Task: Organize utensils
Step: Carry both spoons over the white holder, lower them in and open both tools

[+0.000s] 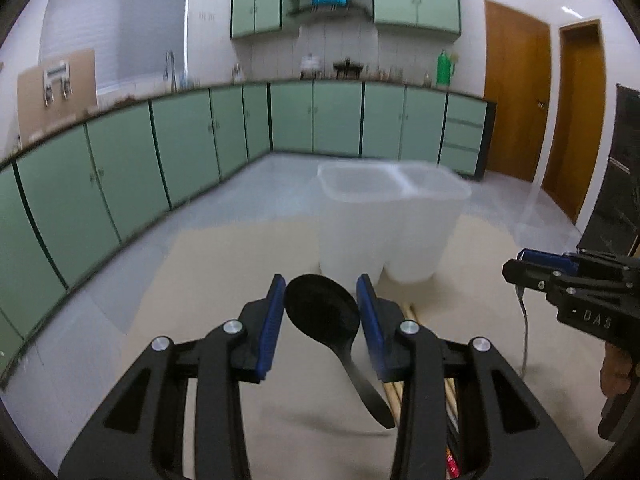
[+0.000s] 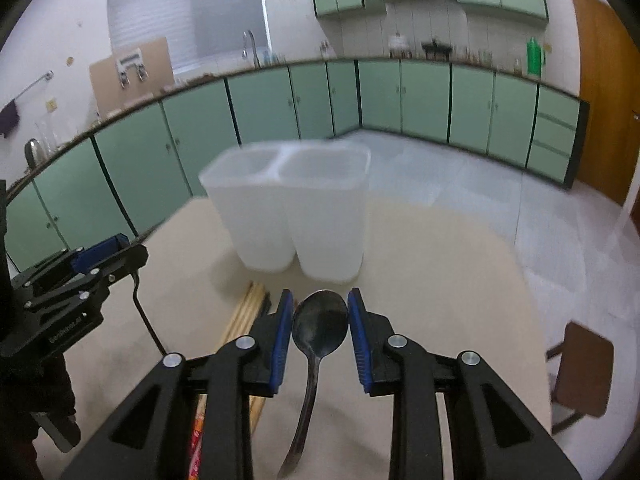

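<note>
The landmark was the white two-compartment container, which stood upright on the beige table near the table's far edge.

Left of the container, the table surface lay bare out to its left edge, with grey floor beyond it and a row of green cabinets along the wall. The left gripper was raised in front of the container and slightly left of it. Its blue pads were closed against the two sides of the bowl of a black spoon; the handle hung down and back toward the camera, clear of the table. The jaws stood partly closed, only as wide as the spoon bowl.

Directly in front of the container, a bundle of wooden chopsticks lay flat on the table, its far end near the container base without touching it, as far as the blurred views allowed.

In front of the container and to its right, the right gripper was also raised. Its pads clamped the bowl of a dark metal spoon, handle hanging down toward the camera. Its jaws stood narrower than the left pair.

Right of the container, the table was bare to its curved right edge. A brown stool stood on the floor just beyond that edge.
</note>
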Available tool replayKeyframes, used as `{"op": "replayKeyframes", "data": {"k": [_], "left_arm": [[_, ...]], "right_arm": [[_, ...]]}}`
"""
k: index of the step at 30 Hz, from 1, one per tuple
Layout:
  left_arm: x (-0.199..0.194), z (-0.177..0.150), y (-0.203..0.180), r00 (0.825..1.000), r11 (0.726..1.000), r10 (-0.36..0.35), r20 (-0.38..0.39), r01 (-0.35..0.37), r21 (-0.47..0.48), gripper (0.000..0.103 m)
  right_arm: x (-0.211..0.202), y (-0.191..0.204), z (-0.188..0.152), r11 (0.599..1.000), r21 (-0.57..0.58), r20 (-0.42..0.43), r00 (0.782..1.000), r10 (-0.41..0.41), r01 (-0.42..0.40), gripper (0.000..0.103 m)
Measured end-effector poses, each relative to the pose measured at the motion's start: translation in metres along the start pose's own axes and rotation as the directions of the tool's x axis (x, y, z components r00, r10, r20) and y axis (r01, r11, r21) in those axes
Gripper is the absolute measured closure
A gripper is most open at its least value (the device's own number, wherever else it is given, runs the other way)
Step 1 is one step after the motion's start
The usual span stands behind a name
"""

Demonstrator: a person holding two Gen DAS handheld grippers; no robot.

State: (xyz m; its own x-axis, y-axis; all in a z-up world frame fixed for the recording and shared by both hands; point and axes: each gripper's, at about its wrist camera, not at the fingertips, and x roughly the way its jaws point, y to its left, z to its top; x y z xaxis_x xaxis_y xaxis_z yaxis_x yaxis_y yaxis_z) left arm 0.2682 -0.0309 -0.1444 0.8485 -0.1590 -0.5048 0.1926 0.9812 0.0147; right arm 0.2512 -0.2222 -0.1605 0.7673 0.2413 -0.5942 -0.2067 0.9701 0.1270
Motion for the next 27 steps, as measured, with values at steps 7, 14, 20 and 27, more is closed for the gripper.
{"op": "replayKeyframes", "data": {"k": [7, 14, 20, 27], "left_arm": [[-0.023, 0.025, -0.008, 0.995, 1.000, -0.003, 0.096, 0.002, 0.007, 0.068], [-0.032, 0.073, -0.019, 0.979, 1.000, -0.009, 0.203, 0.006, 0.017, 0.068], [-0.022, 0.112, -0.025, 0.959, 1.000, -0.002, 0.282, -0.003, 0.018, 0.068], [0.020, 0.141, -0.041, 0.955, 0.999, 0.033, 0.296, -0.040, 0.019, 0.068]], "right_arm": [[-0.023, -0.003, 0.034, 0.999, 0.029, 0.109, 0.994, 0.026, -0.029, 0.076], [-0.043, -0.006, 0.086, 0.999, 0.001, 0.209, 0.977, 0.031, -0.032, 0.076], [-0.046, -0.009, 0.130, 1.000, -0.019, 0.286, 0.958, 0.017, -0.012, 0.076], [-0.009, -0.019, 0.160, 0.999, 0.034, 0.295, 0.955, -0.026, 0.017, 0.076]]}}
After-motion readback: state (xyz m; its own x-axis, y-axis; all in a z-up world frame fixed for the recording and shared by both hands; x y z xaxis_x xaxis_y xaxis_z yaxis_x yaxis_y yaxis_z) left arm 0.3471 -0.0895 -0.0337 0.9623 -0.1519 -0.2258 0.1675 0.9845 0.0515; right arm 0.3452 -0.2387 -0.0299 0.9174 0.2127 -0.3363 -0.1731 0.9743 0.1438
